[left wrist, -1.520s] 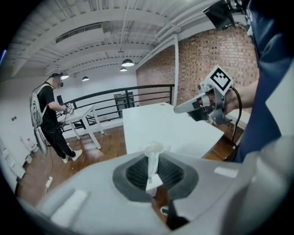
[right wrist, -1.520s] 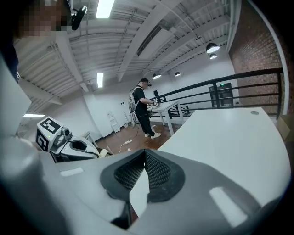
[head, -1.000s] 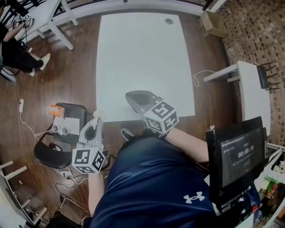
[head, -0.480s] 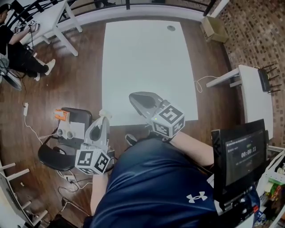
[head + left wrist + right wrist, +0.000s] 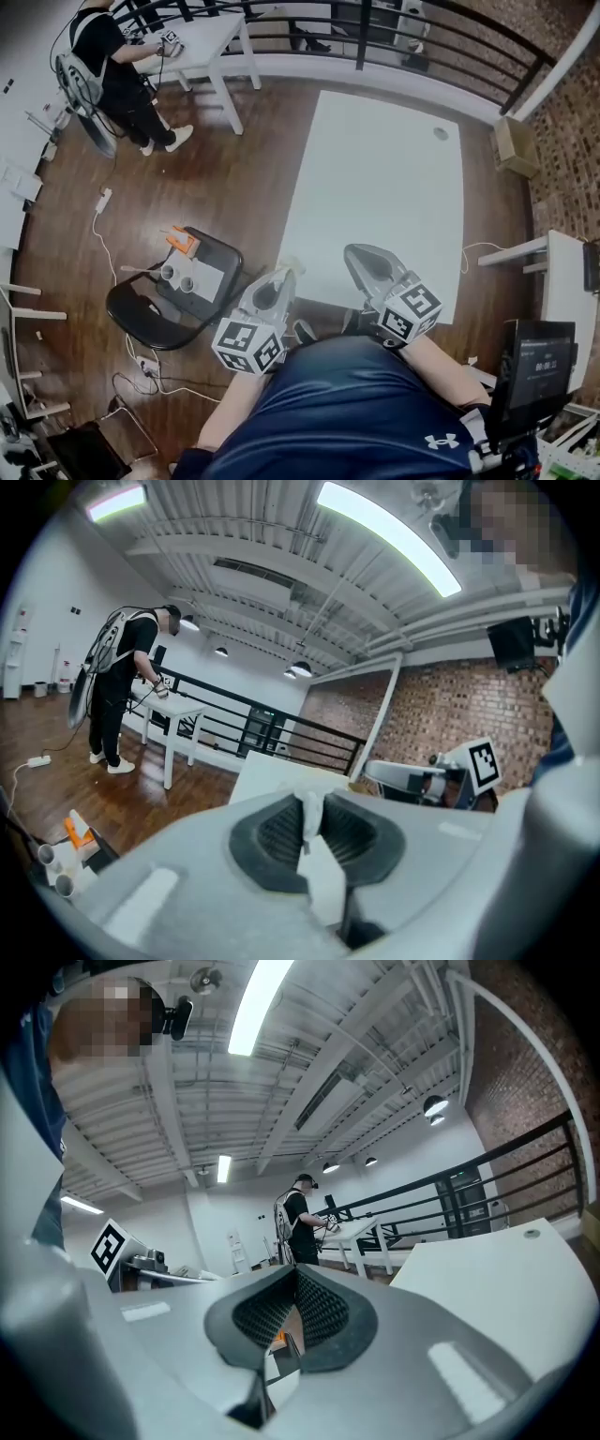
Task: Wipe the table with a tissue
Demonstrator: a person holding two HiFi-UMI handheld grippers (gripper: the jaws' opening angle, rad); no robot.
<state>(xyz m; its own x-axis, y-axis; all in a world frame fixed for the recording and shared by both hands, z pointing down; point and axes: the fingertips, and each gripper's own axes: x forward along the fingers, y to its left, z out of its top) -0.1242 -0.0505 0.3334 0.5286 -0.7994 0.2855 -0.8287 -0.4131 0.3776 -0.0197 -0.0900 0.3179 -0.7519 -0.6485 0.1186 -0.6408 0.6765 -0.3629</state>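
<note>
Tissue first, head view: it's a small white bit at the tip of the left gripper. It's just off the near left corner of the white table, over the brown floor, not on the top yet. The right gripper is over the near edge of the table. A black chair w/ little cups on it sits near the left gripper.

Left gripper view: the jaws are squeezed tight on the tissue. Only a thin strip is pinched between the pads & the rest hangs loose. The left gripper points level, out across the room, not down at the table.

Right gripper view: the right gripper has its jaws pressed close together, w/ nothing in them. The table is off to the right.

What could go wrong, I think: the grip is on a small bit, so a hard rub could pull the tissue out or rip it. If the gripper goes down too flat, the hard jaws may scrape the top & the tissue won't touch. A wide swing to the left could bump the chair.
</note>
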